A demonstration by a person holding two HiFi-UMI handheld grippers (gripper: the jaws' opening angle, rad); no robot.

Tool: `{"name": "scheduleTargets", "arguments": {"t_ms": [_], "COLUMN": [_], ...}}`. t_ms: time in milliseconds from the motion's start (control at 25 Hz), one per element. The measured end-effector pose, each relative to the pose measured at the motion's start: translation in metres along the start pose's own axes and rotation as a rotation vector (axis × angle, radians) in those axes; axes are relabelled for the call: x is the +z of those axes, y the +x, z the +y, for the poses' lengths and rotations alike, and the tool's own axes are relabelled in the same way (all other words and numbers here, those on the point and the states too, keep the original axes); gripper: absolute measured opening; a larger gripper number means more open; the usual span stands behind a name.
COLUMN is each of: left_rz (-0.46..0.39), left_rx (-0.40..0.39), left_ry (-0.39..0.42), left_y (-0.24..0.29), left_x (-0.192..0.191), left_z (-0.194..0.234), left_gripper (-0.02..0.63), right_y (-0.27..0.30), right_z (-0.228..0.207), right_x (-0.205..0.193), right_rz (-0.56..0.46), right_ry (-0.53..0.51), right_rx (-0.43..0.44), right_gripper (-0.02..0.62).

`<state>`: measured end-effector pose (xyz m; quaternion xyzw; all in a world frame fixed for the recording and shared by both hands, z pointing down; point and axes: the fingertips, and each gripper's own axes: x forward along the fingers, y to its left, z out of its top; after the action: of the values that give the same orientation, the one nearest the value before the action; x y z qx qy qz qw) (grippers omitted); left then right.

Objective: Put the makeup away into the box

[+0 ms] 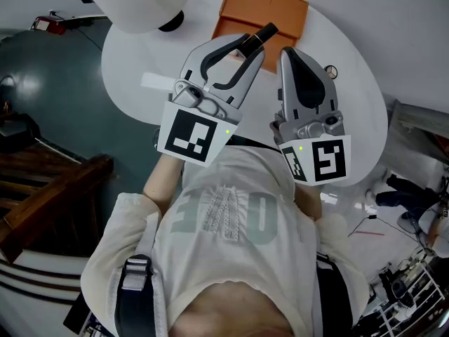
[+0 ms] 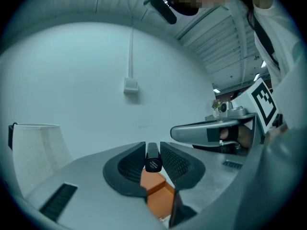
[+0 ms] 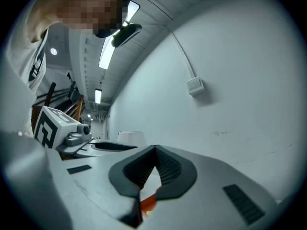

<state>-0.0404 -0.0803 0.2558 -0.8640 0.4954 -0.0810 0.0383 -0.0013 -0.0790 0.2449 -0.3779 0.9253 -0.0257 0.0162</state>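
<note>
A black makeup tube [image 1: 264, 33] sticks out past the tips of my left gripper [image 1: 252, 48], which is shut on it and held up over the near edge of the table. From the left gripper view the tube [image 2: 153, 157] is clamped end-on between the ribbed pads of the left gripper [image 2: 152, 150]. The orange box [image 1: 262, 11] lies open on the white round table [image 1: 133, 62] beyond both grippers, and it shows below the jaws as the orange box [image 2: 160, 196]. My right gripper [image 1: 287, 53] is beside the left one, shut and holding nothing; its tips meet in the right gripper [image 3: 154, 151] view.
A white tapered container [image 1: 144, 2] stands at the table's far left, also the white container [image 2: 37, 147]. A wooden bench [image 1: 49, 188] is on the floor at left. Cables and gear [image 1: 403, 279] lie on the floor at lower right. A white wall rises behind the table.
</note>
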Motion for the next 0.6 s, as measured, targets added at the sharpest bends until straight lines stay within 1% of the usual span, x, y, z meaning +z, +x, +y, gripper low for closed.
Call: {"name": "scheduleTargets", "arguments": {"t_ms": [160,320,440,600], "left_rz": [0.127,0.289,0.41,0.531], "left_rx": [-0.037,-0.082,-0.113,-0.161], "left_ry": [-0.039,-0.082,-0.086,-0.096], "left_y": [0.027,0.068,0.097,0.125], "left_x": [-0.039,-0.1,-0.144,-0.189], "left_z": [-0.008,-0.024,-0.036,-0.047], "left_gripper": [0.101,0.101,0.101,0.101], "right_y": [-0.002,-0.007,-0.013,-0.018], "right_z": [-0.015,-0.042,-0.065,-0.087], "right_x": [-0.011,-0.03,-0.048,-0.064], "right_rz": [0.025,0.063,0.097,0.138], "right_ry": [0.019,0.041,0.072,0.099], "right_rx": [-0.037,-0.091,-0.139,-0.2], "right_gripper": [0.005,0.005,0.005,0.005]}}
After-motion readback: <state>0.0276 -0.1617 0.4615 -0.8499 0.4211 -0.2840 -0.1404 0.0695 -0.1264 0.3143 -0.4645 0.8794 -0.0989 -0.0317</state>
